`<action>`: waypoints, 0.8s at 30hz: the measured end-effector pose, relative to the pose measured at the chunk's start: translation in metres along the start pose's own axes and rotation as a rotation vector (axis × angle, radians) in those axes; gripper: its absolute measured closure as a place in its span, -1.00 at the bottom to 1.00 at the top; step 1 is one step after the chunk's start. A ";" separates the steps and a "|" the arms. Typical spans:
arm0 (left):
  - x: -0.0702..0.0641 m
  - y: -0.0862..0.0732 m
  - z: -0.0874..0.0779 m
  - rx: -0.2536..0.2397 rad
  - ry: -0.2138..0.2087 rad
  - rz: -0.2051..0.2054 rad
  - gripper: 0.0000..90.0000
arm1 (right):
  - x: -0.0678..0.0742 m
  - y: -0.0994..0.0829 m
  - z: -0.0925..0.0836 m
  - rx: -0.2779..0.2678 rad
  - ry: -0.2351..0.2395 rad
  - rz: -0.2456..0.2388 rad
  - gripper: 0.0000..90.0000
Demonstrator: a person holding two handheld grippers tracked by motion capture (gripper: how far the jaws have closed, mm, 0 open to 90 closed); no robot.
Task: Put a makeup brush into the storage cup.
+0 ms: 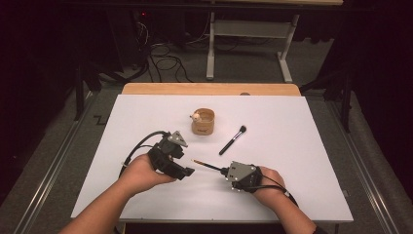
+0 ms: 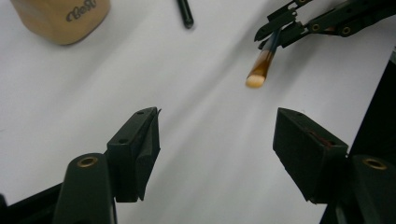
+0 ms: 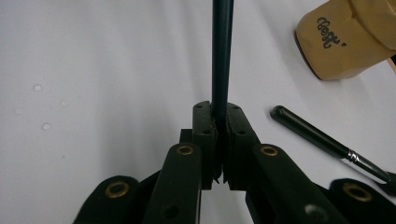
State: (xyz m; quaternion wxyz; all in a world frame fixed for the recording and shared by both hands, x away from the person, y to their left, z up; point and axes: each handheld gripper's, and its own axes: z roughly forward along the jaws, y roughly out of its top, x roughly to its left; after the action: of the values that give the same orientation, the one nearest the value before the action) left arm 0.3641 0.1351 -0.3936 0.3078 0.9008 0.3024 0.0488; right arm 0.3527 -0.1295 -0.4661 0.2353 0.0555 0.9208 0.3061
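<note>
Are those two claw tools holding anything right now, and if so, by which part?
The right gripper clamps a thin brush by its dark handle, bristle tip pointing away. The left gripper holds nothing; its jaws stand apart over bare table.

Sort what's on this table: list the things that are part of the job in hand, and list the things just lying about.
In the job:
- thin brush, clamped by its handle in the right gripper
- left gripper, fingers apart with nothing between them, facing the brush's bristle tip
- tan cup, probably where the brushes go

Lying about:
- black makeup brush on the white table, beside the cup, untouched
</note>
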 end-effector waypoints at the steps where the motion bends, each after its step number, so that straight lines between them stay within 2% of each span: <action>1: 0.001 -0.002 0.001 -0.004 0.004 -0.002 -0.30 | -0.001 -0.001 -0.001 0.004 -0.001 -0.007 0.92; 7: 0.004 -0.013 0.007 -0.052 0.028 -0.017 -0.34 | -0.004 -0.004 -0.001 0.000 -0.003 0.018 0.92; 14: 0.008 -0.028 0.018 -0.128 0.097 -0.046 -0.34 | -0.007 -0.008 -0.003 0.000 -0.015 0.049 0.92; 19: 0.013 -0.039 0.026 -0.216 0.089 -0.090 -0.33 | -0.010 -0.013 -0.005 -0.002 -0.023 0.077 0.92; 24: 0.017 -0.052 0.032 -0.301 0.090 -0.134 -0.35 | -0.011 -0.014 -0.005 -0.008 -0.029 0.084 0.92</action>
State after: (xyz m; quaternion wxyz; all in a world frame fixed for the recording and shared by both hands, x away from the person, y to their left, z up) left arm 0.3598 0.1609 -0.4512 0.4281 0.8192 0.3646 0.1130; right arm 0.3605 -0.1461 -0.4662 0.2361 0.0976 0.9129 0.3183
